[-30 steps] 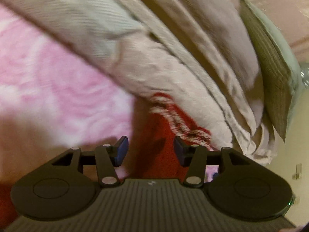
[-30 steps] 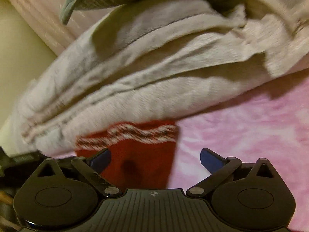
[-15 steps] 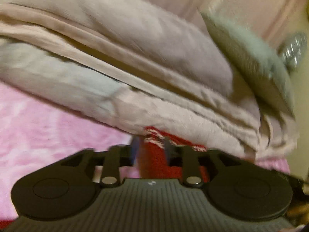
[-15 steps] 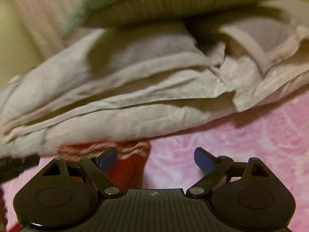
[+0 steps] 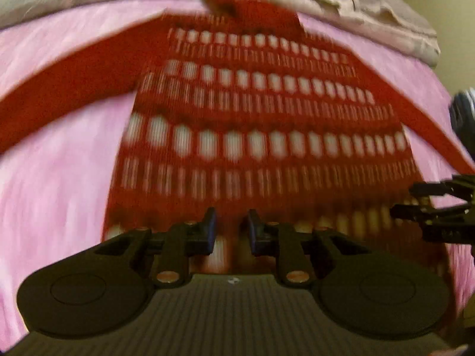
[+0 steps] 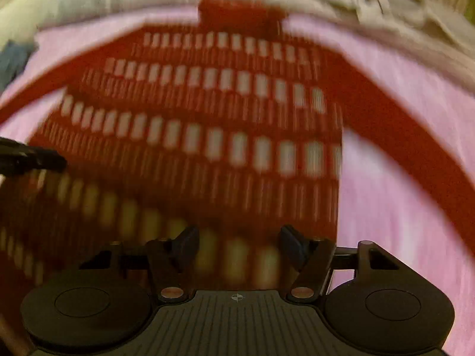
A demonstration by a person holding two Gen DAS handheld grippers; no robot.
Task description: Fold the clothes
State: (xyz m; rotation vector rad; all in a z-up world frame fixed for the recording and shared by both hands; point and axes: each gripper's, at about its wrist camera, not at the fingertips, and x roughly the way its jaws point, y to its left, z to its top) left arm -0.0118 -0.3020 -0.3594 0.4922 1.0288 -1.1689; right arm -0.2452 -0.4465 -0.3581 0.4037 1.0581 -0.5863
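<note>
A red knit sweater [image 5: 261, 112] with rows of white marks lies flat on a pink blanket [image 5: 59, 178], sleeves spread to both sides and collar [image 5: 246, 3] at the far end. My left gripper [image 5: 230, 228] hovers over the near hem with its jaws closing; a narrow gap shows between them, with sweater fabric behind it. My right gripper [image 6: 237, 240] is over the same sweater [image 6: 207, 118] near its right hem corner, jaws wider and also closing, and nothing is visibly pinched. Each gripper shows at the edge of the other's view. Both views are motion-blurred.
A heap of beige bedding [image 5: 371, 6] lies along the far edge, touching the collar. Pink blanket [image 6: 400, 207] stretches to the right of the sweater. A blue-grey cloth [image 6: 12, 59] sits at the far left edge, and a pale wall is behind.
Both grippers have swept back from the bedding heap and collar to the sweater's near hem, so the whole sweater now shows. Both pairs of jaws have narrowed.
</note>
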